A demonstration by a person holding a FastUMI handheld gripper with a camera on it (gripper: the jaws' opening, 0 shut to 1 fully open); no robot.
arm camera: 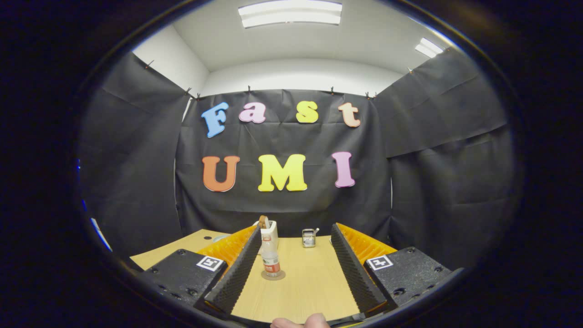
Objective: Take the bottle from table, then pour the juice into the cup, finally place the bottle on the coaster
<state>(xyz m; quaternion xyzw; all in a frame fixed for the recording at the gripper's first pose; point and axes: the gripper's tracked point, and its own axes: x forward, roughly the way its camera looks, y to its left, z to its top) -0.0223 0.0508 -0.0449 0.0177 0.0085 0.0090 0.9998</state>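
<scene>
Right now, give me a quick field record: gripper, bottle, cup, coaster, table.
gripper: open, fingers spread wide, holding nothing
bottle: upright between the fingers, nearer the left one, standing on the coaster
coaster: round, under the bottle
cup: white, just behind the bottle
table: wooden; a small metal object near its far edge

Around me black cloth [282, 200] hangs pinned along its top edge, draping the far side and both flanks. Above it I see white wall [300, 75] and a white ceiling with two lit panels [290, 12]. Below lies a pale wooden table [300, 282].
</scene>
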